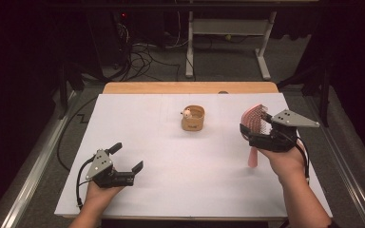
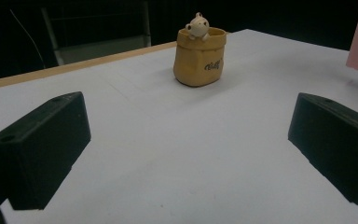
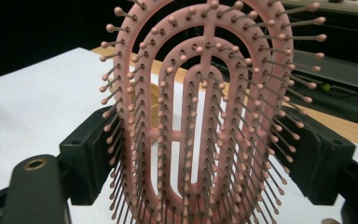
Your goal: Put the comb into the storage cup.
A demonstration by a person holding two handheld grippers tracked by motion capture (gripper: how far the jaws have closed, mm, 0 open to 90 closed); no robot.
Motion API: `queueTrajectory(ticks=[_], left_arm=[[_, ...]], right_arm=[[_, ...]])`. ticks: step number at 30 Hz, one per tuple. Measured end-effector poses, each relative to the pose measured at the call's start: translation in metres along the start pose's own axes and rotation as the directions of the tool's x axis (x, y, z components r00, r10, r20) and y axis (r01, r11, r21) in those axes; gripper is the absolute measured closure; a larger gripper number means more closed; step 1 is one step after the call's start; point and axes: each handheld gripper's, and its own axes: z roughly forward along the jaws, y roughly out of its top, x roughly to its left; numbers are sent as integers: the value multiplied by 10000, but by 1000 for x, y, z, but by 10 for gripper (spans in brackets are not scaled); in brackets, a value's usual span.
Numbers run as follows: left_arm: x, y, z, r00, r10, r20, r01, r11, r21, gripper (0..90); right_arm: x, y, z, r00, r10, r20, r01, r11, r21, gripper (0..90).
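So the right gripper [image 1: 261, 129] has the pink brush [image 1: 255, 121] clamped by its head, jaws pressed against the two sides of the bristle pad. In the right gripper view you look straight into the bristles [image 3: 205, 116], with a black jaw hugging each edge. The brush is up off the table [image 1: 171, 190] near the right edge, head up top, handle [image 1: 253, 157] hanging down toward the surface. I can't tell whether the tip of the handle touches the table or just floats above it.

The left gripper [image 1: 126, 159] sits near the front left corner, jaws spread wide with nothing between them. Its own view looks across bare table at the little tan pot [image 2: 199, 58] with a small figure [image 2: 197, 25] peeking over the rim.

That pot [image 1: 193, 118] stands toward the back edge, about mid-table, well apart from both grippers.

My read: the pickup is done, the brush is firmly held and lifted. What's left is probably getting it over to the pot and dropping it in handle first, or setting it down somewhere. Nothing is in the pot yet besides the figure, so I'd call it roughly the halfway mark at best.
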Motion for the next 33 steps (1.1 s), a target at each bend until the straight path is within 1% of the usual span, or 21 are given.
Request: queueTrajectory(ticks=[7, 10, 14, 17, 21, 24, 30, 31, 33], left_arm=[[0, 0, 0, 10000, -34, 27, 34, 10000, -6, 0], [0, 1, -1, 9999, -123, 0, 123, 9999, -107, 0], [0, 0, -1, 10000, -97, -8, 97, 9999, -96, 0], [0, 0, -2, 10000, -81, 11, 81, 9999, -65, 0], [0, -1, -1, 10000, -38, 18, 38, 10000, -48, 0], [0, -1, -1, 9999, -130, 6, 130, 9999, -26, 0], [-2, -1, -2, 10000, -18, 16, 18, 10000, -29, 0], [-2, -1, -2, 10000, 49, 22, -49, 10000, 18, 0], [-2, -2, -1, 10000, 59, 36, -59, 10000, 48, 0]], right_arm=[[2, 4, 2, 9998, 98, 152, -92, 9992, -379, 204], [3, 6, 3, 9996, 152, 218, -142, 9988, -469, 204], [4, 9, 5, 9997, 166, 193, -154, 9980, -608, 204], [5, 11, 7, 9998, 194, 31, -192, 9972, -717, 204], [7, 13, 11, 9998, 170, -54, -174, 9968, -779, 204], [8, 14, 13, 9997, 236, -102, -244, 9966, -784, 204], [9, 17, 18, 9994, 340, -101, -348, 9946, -978, 204], [8, 18, 18, 9992, 379, -116, -389, 9938, -1037, 204], [9, 19, 20, 9992, 382, -119, -392, 9936, -1060, 204]])
